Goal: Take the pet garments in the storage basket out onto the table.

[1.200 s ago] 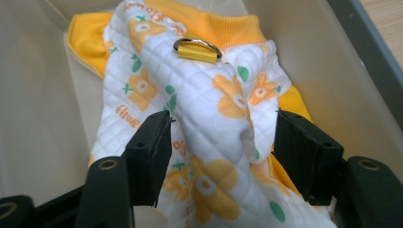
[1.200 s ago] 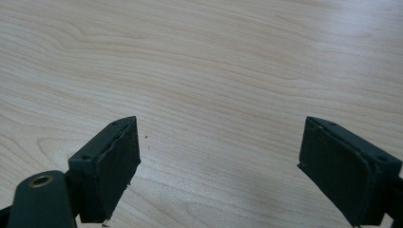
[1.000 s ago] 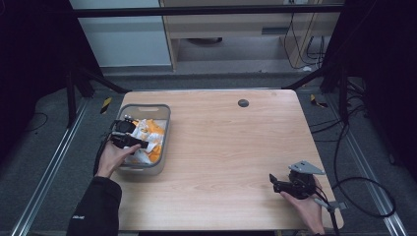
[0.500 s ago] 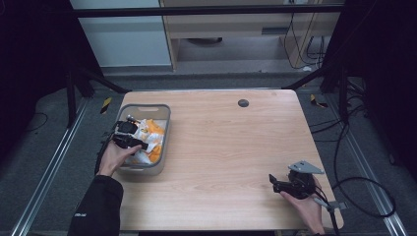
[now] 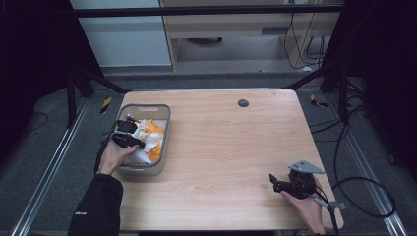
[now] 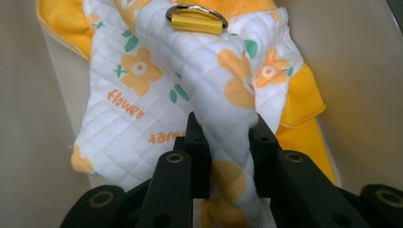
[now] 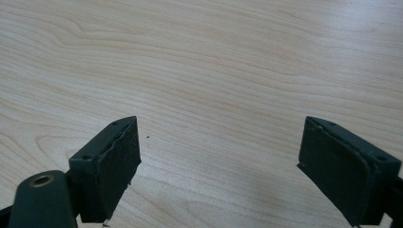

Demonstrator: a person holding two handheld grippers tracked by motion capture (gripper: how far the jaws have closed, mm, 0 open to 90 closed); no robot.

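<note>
My left gripper [image 6: 223, 137] has its fingers clamped on the quilted flower cloth [image 6: 190, 80] inside the grey bin [image 5: 162, 118], worktop [image 5: 236, 147] 9 o'clock. Right gripper [image 7: 218, 166], fingers apart, at 5 o'clock.

Light wooden table [image 5: 231, 147] on grey carpeted floor [image 5: 49, 167], metal rail [image 5: 46, 184] left of the table, pale cabinet [image 5: 221, 32] beyond it, black cables [image 5: 364, 191] to its right, dim surroundings

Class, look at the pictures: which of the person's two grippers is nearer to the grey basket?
Left. The left gripper is over the grey basket, shut on the flowered cloth inside it. The right gripper hangs open above the table, far across from the basket.
</note>
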